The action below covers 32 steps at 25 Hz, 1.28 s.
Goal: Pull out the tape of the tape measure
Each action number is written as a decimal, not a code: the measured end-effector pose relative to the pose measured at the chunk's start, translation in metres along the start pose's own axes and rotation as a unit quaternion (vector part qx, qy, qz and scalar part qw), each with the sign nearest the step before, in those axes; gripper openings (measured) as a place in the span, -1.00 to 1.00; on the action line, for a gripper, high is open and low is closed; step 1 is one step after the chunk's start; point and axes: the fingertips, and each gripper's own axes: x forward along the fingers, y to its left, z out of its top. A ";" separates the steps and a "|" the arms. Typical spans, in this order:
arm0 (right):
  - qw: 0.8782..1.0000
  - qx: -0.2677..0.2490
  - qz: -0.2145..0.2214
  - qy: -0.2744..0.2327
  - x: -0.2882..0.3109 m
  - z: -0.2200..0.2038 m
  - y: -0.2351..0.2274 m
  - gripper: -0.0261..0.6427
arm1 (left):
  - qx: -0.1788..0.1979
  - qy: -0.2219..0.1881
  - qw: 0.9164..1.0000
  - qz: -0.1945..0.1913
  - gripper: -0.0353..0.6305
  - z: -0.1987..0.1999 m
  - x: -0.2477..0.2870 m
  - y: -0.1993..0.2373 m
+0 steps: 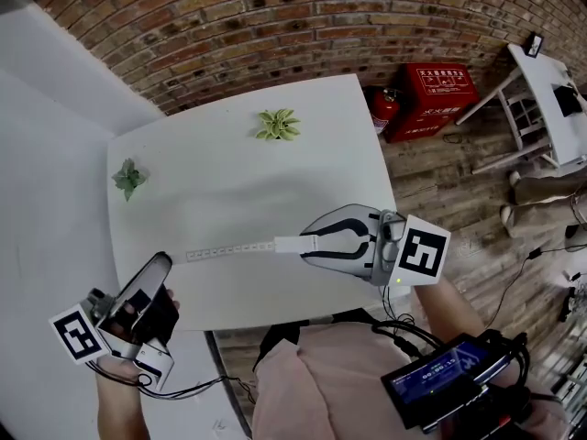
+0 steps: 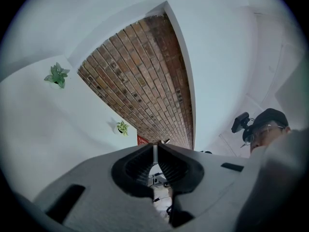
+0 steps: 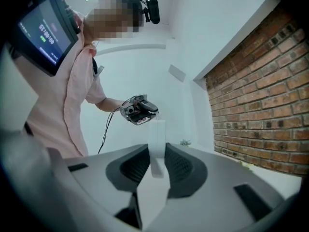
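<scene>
My right gripper (image 1: pixel 307 246) hovers over the white table (image 1: pixel 229 154) near its front right, shut on the white tape measure case (image 1: pixel 289 244). From the case the pulled-out tape (image 1: pixel 229 250) runs left toward my left gripper (image 1: pixel 165 260), which is past the table's front left corner. In the left gripper view the jaws (image 2: pixel 155 146) stand almost together, with a thin strip of tape (image 2: pixel 155 154) edge-on between them. The right gripper view shows the case (image 3: pixel 156 139) clamped between the pads, and the tape leading up to the left gripper (image 3: pixel 140 111).
Two small green plants (image 1: pixel 277 125) (image 1: pixel 129 178) stand on the far part of the table. A brick wall (image 1: pixel 275 26) lies behind it. A red box (image 1: pixel 436 94) and a fire extinguisher (image 1: pixel 383 108) sit on the floor at right, near white furniture (image 1: pixel 541 90).
</scene>
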 end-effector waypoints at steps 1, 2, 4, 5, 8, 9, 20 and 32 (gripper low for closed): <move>1.000 0.001 -0.001 0.000 0.000 0.000 0.000 -0.63 | -0.001 0.001 1.000 0.000 -0.78 0.000 0.000 0.000; 1.000 0.002 -0.001 0.000 0.000 0.000 -0.001 -0.63 | -0.001 0.000 1.000 0.000 -0.78 0.000 0.000 0.001; 1.000 0.001 -0.002 0.000 0.000 0.001 -0.001 -0.63 | -0.001 -0.003 1.000 0.000 -0.78 0.002 -0.001 0.000; 1.000 0.001 -0.002 -0.001 0.000 0.001 -0.001 -0.63 | -0.001 -0.004 1.000 0.001 -0.78 0.002 -0.001 0.000; 1.000 0.001 -0.002 -0.003 -0.001 0.002 -0.001 -0.63 | 0.002 -0.006 1.000 0.004 -0.78 0.005 -0.004 0.001; 1.000 0.001 -0.002 -0.002 -0.001 0.002 -0.001 -0.63 | 0.004 -0.006 1.000 0.005 -0.78 0.007 -0.006 0.001; 1.000 0.001 -0.006 0.002 -0.009 -0.004 -0.001 -0.63 | 0.016 -0.023 1.000 0.010 -0.78 0.016 -0.017 0.000; 1.000 0.002 -0.007 0.004 -0.012 -0.006 0.002 -0.63 | 0.023 -0.032 0.999 0.013 -0.78 0.020 -0.026 -0.002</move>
